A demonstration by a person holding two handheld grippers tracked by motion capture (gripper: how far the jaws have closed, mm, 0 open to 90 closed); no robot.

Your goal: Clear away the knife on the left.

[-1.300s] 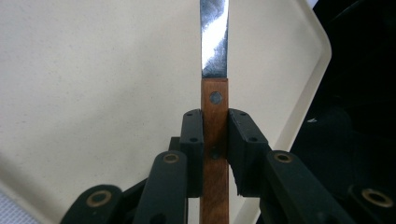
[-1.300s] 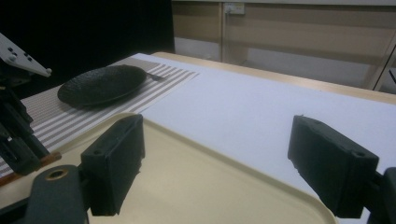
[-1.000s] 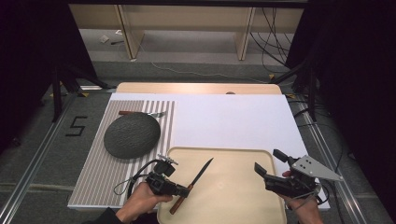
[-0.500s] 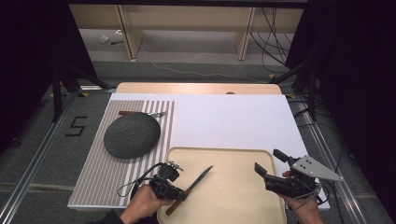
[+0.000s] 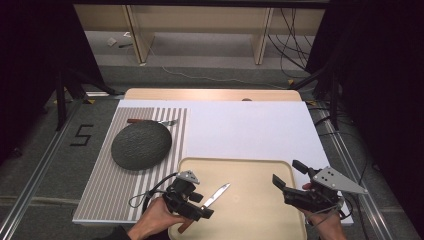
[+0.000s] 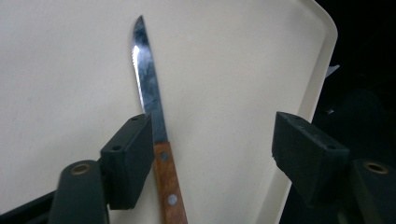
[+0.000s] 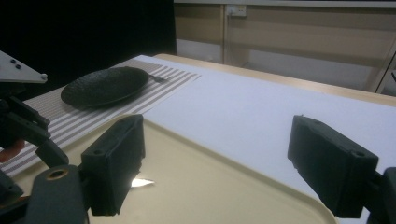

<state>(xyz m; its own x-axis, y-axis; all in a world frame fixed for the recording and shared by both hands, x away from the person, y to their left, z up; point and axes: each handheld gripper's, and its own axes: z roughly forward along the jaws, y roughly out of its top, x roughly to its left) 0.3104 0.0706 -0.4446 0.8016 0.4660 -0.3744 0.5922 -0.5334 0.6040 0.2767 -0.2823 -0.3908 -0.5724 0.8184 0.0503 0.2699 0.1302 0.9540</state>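
On tray [image 6: 289,121], knife [image 6: 154,140], rivets close-up

We are looking down on a table where a knife [image 5: 212,197] is lying on a beige tray [image 5: 260,172], its blade pointing up and to the right. Our left gripper [image 5: 197,202] is sitting over the knife's wooden handle, its jaws having just been opening, while our right gripper [image 5: 287,175] is hovering with its jaws apart over the tray's right edge. A dark plate [image 5: 141,145] is resting on the striped mat [image 5: 107,190], with a second knife [image 5: 150,121] lying just behind it.
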